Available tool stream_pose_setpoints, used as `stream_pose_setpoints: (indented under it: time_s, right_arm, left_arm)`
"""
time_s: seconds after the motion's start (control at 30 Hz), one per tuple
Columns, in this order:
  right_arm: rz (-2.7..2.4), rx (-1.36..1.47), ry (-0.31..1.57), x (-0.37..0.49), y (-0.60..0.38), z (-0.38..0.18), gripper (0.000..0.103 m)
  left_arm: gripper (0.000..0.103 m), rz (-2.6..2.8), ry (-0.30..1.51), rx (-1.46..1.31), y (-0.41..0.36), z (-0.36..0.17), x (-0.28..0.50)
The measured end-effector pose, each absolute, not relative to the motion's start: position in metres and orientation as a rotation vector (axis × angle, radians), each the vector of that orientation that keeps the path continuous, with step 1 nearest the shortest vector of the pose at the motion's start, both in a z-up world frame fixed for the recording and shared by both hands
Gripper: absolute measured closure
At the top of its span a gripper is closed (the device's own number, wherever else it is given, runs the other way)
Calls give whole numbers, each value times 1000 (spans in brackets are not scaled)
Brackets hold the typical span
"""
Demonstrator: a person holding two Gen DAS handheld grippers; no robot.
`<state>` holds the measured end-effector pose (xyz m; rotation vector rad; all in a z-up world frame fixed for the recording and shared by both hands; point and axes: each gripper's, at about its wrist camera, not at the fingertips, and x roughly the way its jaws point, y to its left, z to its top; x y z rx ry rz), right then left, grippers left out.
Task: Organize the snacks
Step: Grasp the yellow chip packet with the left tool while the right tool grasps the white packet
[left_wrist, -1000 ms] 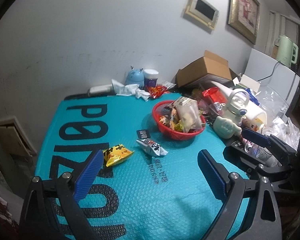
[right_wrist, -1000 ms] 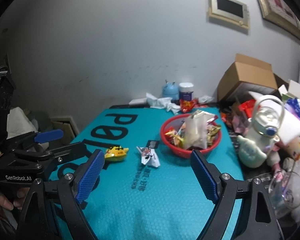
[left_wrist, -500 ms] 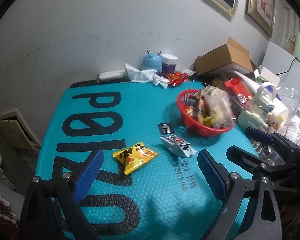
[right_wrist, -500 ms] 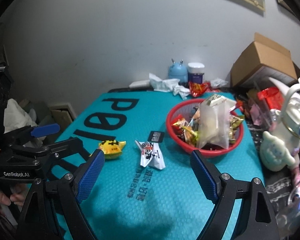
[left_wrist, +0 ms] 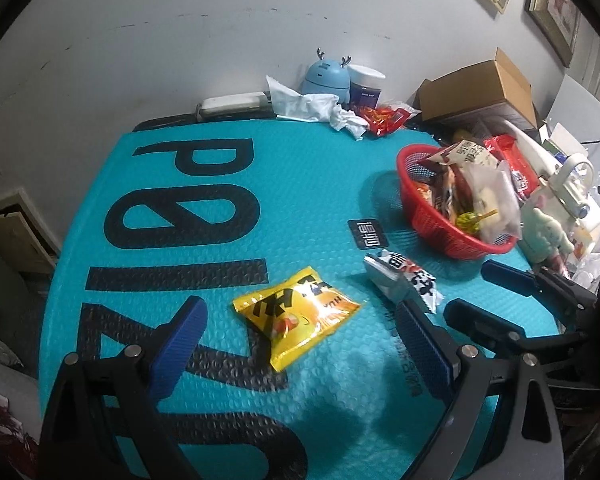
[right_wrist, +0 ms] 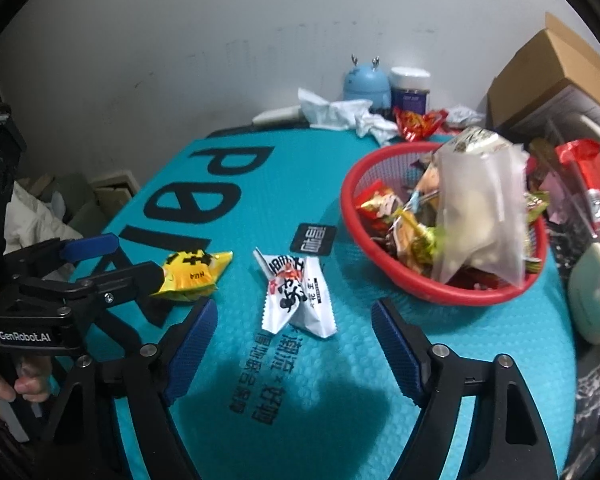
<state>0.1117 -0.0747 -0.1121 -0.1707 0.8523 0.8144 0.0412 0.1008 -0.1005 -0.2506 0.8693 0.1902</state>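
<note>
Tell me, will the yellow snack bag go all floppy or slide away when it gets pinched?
The yellow snack bag looks puffed and crinkly, so it probably dents rather than droops. Its shiny wrapper may slip between the jaws. It seems light, so a nudge could skate it across the teal mat.

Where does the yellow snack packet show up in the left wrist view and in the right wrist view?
Left wrist: yellow packet low centre, on the teal mat between the fingers.
Right wrist: yellow packet at left, partly behind the left gripper.
Shared landmark: the red basket, to the right of it in both.
</note>
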Motion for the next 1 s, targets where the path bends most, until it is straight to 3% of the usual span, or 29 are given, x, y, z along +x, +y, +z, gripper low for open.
stream_pose_setpoints:
  time_s: [0.53, 0.7, 0.73, 0.8, 0.87, 1.0]
  right_arm:
    - [820, -239, 929, 141, -41, -150, 33]
    - [811, -249, 936, 143, -40, -157, 57]
    - [814, -250, 934, 143, -41, -157, 59]
    - [816, -240, 936, 142, -43, -156, 60]
    - [817, -233, 935, 141, -45, -156, 62]
    - [810, -228, 938, 135, -55, -154, 64]
  left_arm:
    - [7, 170, 1020, -356, 126, -146, 76]
    - [7, 159, 1013, -375, 125, -151, 74]
    - [10, 160, 1002, -361, 123, -150, 73]
    - [29, 131, 975, -349, 119, -147, 71]
    - [56, 106, 993, -347, 115, -149, 73]
    - [64, 71, 989, -355, 108, -145, 70]
